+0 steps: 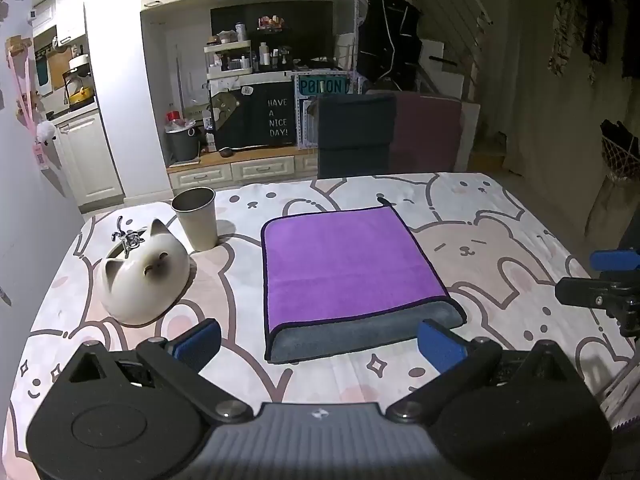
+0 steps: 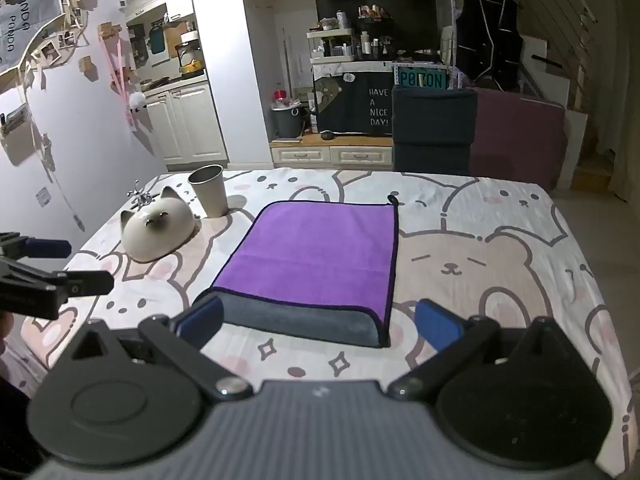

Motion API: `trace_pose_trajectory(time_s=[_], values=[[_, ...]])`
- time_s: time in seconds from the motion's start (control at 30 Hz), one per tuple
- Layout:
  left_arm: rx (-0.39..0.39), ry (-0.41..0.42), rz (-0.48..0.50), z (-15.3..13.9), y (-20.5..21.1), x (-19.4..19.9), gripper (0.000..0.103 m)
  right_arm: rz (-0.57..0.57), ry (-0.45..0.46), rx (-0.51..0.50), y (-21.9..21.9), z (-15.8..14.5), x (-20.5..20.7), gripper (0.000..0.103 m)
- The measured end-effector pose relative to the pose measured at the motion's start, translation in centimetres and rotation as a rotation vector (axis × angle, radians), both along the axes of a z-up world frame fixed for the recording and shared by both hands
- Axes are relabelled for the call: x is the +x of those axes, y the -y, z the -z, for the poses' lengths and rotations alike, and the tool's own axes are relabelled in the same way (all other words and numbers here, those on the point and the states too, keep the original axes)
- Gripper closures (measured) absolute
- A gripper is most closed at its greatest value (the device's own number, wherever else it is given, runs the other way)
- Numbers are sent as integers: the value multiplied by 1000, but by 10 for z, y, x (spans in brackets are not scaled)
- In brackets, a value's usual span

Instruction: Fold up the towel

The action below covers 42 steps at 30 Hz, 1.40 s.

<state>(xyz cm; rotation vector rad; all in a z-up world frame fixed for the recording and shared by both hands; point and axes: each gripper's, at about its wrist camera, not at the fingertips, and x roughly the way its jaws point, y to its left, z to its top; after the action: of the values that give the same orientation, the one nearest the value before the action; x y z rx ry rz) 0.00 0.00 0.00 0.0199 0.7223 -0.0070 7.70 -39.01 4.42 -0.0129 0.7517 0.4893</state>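
A: Any writing you can read?
B: On the dark cabinet front (image 1: pixel 276 118) beyond the bench, white letters say "HAVE A NICE DAY!". Right of it, a teal sign (image 1: pixel 322 86) reads something like "POISON"; one letter is unclear.

A: And on the bench itself?
B: The bench (image 1: pixel 500 248) wears a cloth printed with cartoon bears and rabbits. The towel (image 1: pixel 348 268) lies flat near its middle, folded, purple side up, with a grey layer showing along its near edge and a small loop at its far right corner.

A: What sits around the towel?
B: Left of the towel is a white cat-faced dish (image 1: pixel 146 276); behind that, a metal cup (image 1: pixel 196 220) stands upright, just beside the towel's far left corner. Neither touches the towel.

A: The grippers?
B: The left gripper (image 1: pixel 318 340) is spread wide and holds nothing, hovering at the towel's near edge. The right gripper (image 2: pixel 320 322) is likewise wide apart and empty, its left blue pad overlapping the towel's near left corner in view.
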Motion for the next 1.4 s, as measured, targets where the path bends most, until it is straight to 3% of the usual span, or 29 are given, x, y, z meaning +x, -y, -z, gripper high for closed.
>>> trace_pose_trajectory(time_s=[1.4], values=[[1, -4, 1, 3, 1, -2, 0, 1, -6, -12, 0, 2, 2, 0]])
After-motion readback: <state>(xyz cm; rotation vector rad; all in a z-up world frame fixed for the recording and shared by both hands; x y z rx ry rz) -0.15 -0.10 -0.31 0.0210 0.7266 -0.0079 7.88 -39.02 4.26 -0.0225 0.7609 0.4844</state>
